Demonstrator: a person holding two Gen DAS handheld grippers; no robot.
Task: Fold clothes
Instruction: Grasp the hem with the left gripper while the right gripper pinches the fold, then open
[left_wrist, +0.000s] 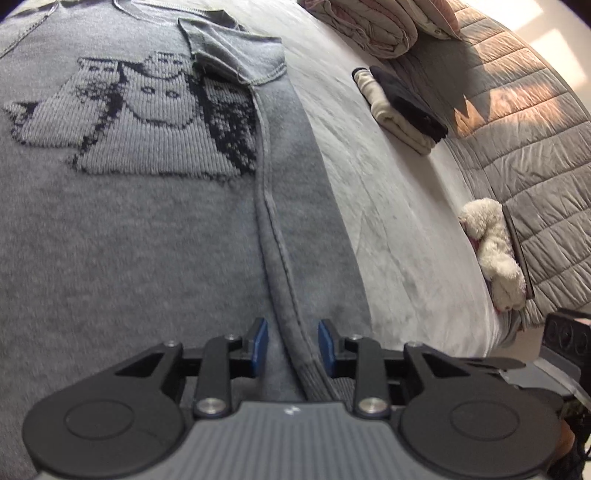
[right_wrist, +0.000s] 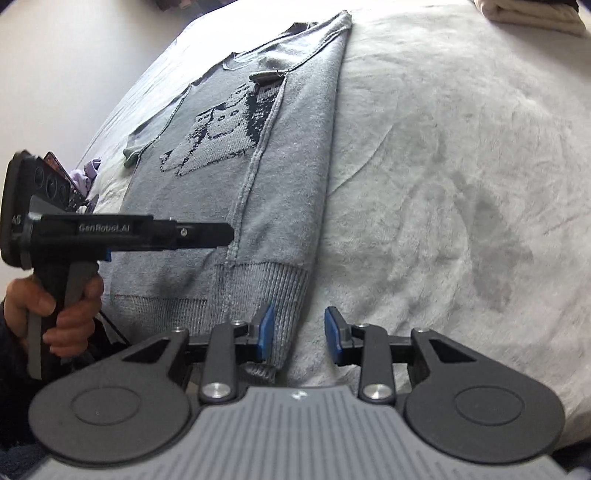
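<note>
Already folded inward along one side, grey sweater (right_wrist: 221, 177) flat on bed (right_wrist: 443, 166). Left gripper (left_wrist: 292, 345) parted astride its seam; right gripper (right_wrist: 299, 338) parted at hem corner, seemingly unpinched. Risk: shallow bite, slipping fold.

- The grey sweater (left_wrist: 129, 221) runs off the left and far edges of the left wrist view; its near hem is hidden under the left gripper (left_wrist: 292, 345).
- The folded bedding (left_wrist: 373, 26) at the far edge is cut off.
- The person's hand (right_wrist: 55, 310) is partly cropped at the left edge.
- The purple item (right_wrist: 90, 171) is too small to identify.
</note>
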